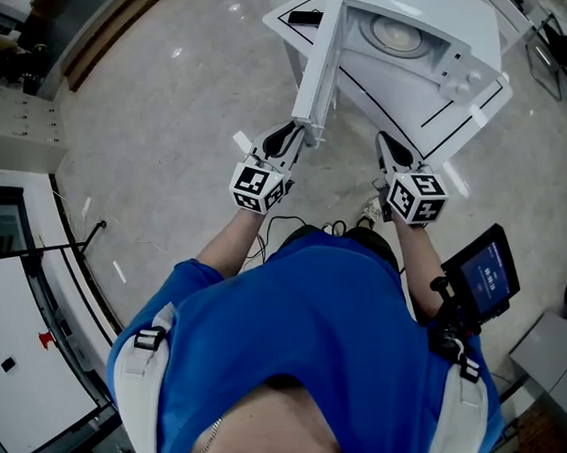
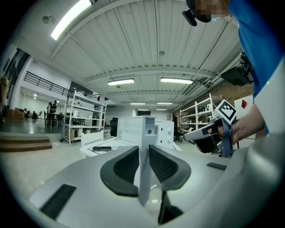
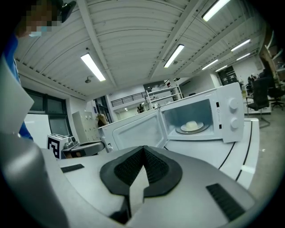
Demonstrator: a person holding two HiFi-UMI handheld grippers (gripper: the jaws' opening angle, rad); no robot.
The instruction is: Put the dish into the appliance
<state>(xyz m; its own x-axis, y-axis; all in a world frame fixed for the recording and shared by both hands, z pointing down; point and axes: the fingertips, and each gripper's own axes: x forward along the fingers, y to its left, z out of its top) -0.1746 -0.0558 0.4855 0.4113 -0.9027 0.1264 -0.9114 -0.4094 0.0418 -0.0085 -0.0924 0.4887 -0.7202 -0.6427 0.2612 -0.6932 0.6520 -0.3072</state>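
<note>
the dish (image 3: pixel 191 126) is seen on the turntable inside the microwave (image 3: pixel 229 118), which is set on a white table (image 1: pixel 462 121). the edge of the open microwave door (image 2: pixel 147 129) is clamped by the left hand-held gripper (image 2: pixel 144 153). the right hand-held gripper (image 3: pixel 143 150) is held closed and empty, near the microwave's front.

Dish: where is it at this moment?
In the right gripper view the dish sits inside the open microwave, right of centre, with the door to its left and the knobs to its right.
</note>
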